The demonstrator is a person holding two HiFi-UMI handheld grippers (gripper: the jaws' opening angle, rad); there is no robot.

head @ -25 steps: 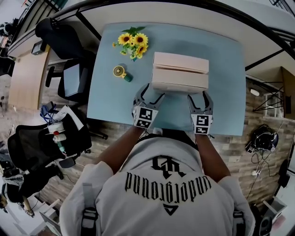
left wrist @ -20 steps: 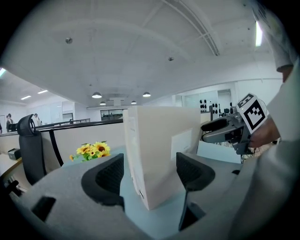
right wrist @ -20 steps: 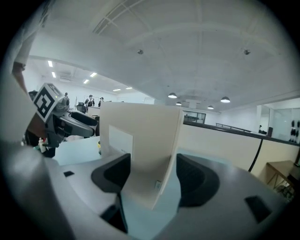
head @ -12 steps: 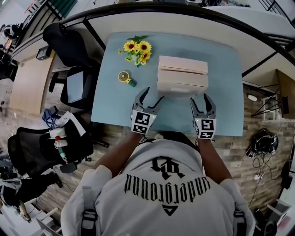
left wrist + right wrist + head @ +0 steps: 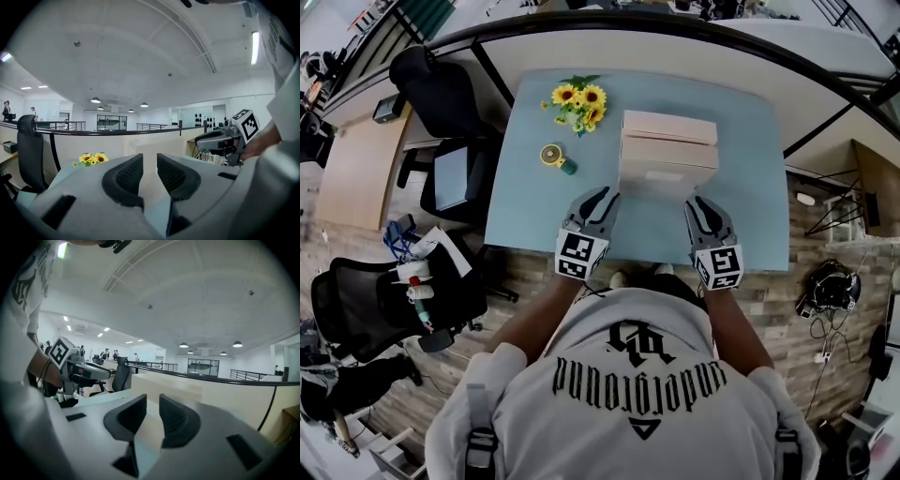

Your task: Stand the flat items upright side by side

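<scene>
- Boxes [image 5: 667,150]: two beige flat boxes at mid-table, touching along their long sides. They look set on edge, one behind the other from the person.
- Table [image 5: 741,220]: light blue top. The boxes sit a bit right of centre.
- Left gripper [image 5: 606,197]: just off the boxes' near left corner, apart from them and above the table's front strip.
- Left gripper view: jaws have just been closing. The left gripper [image 5: 149,164] now shows a narrow slot between the ribbed pads with nothing gripped; only a beige box face is visible beyond.
- Right gripper [image 5: 697,204]: near the boxes' near right corner, not touching.
- Right gripper view: same state for the right gripper [image 5: 152,404]. Its jaws have just been closing to a narrow gap, and it is empty between the pads, with the boxes ahead.
- Both grippers point toward the boxes, roughly parallel, marker cubes toward the person.
- Sunflowers [image 5: 578,99]: far left part of the table, well apart from the boxes.
- Yellow disc [image 5: 548,154]: left of the boxes, near the sunflowers, with a small green piece beside it.
</scene>
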